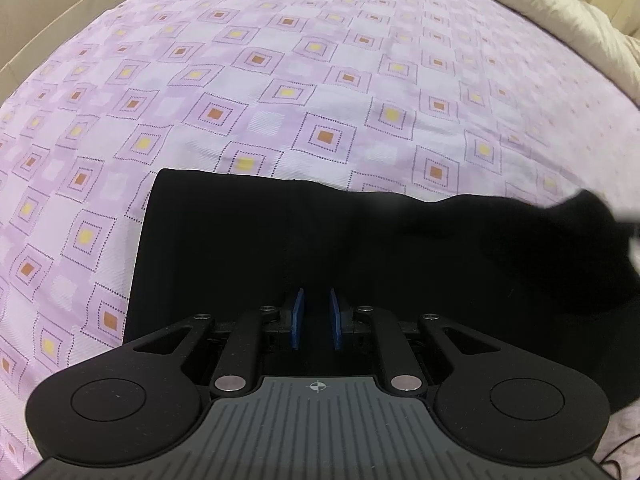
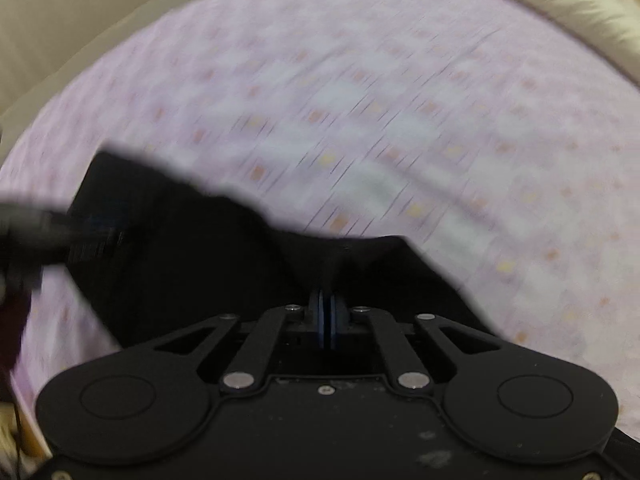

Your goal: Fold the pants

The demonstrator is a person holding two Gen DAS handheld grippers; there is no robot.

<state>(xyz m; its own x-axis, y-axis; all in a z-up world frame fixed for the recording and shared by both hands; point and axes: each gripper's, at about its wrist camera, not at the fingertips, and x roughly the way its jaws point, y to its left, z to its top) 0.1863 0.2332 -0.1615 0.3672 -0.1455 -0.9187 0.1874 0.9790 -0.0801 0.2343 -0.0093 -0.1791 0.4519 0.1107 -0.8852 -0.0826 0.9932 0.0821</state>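
Note:
Black pants (image 1: 248, 240) lie on the bed. In the left wrist view my left gripper (image 1: 317, 298) sits over the near part of the pants, its blue pads a small gap apart with nothing between them. The pants' right end (image 1: 576, 224) is lifted and blurred. In the right wrist view, which is motion-blurred, my right gripper (image 2: 326, 296) has its blue pads pressed together on an edge of the black pants (image 2: 192, 248), pulling the cloth up into a peak. A blurred dark shape (image 2: 32, 228) at the left is probably my left gripper.
The bed has a lilac sheet (image 1: 320, 80) with square patterns. A cream duvet (image 1: 540, 4) is bunched along the far right edge. A beige wall or board (image 1: 48, 8) stands beyond the bed's left edge.

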